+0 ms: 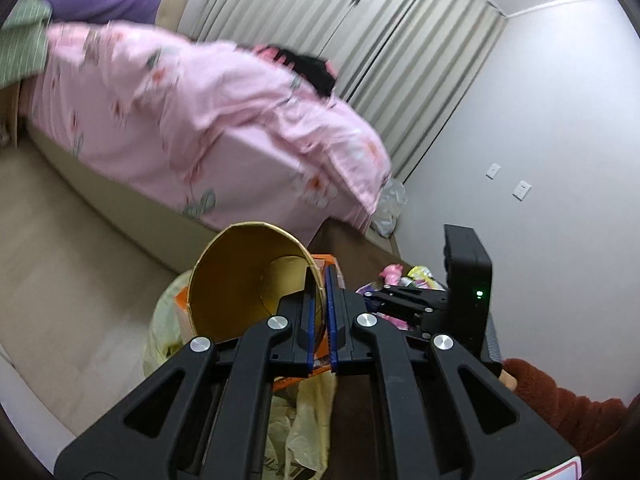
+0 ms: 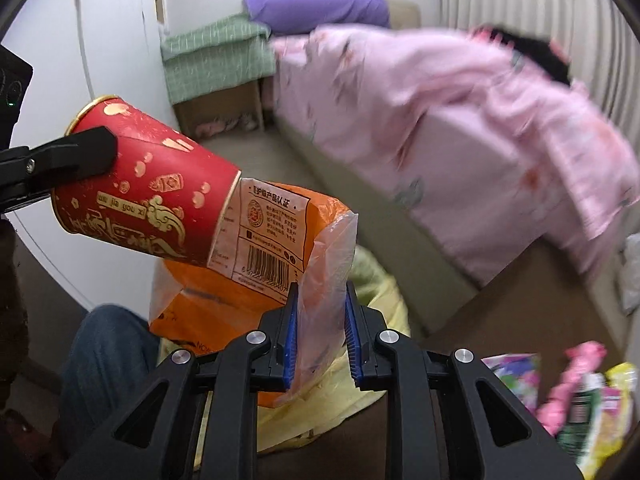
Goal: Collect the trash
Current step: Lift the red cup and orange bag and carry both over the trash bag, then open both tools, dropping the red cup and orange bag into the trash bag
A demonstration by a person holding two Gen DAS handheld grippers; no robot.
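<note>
Red paper cup (image 2: pixel 144 188), gold-lined, tapered; left gripper (image 1: pixel 320 280) fingers clenched on its rim. Crinkly orange plastic bag (image 2: pixel 256 280); right gripper (image 2: pixel 320 300) fingers pinch its translucent edge.

The pink bedding (image 2: pixel 460 120) smears with motion blur, its flower print unreadable; the wrappers (image 2: pixel 580 392) (lower right corner) are cut off and soft.
</note>
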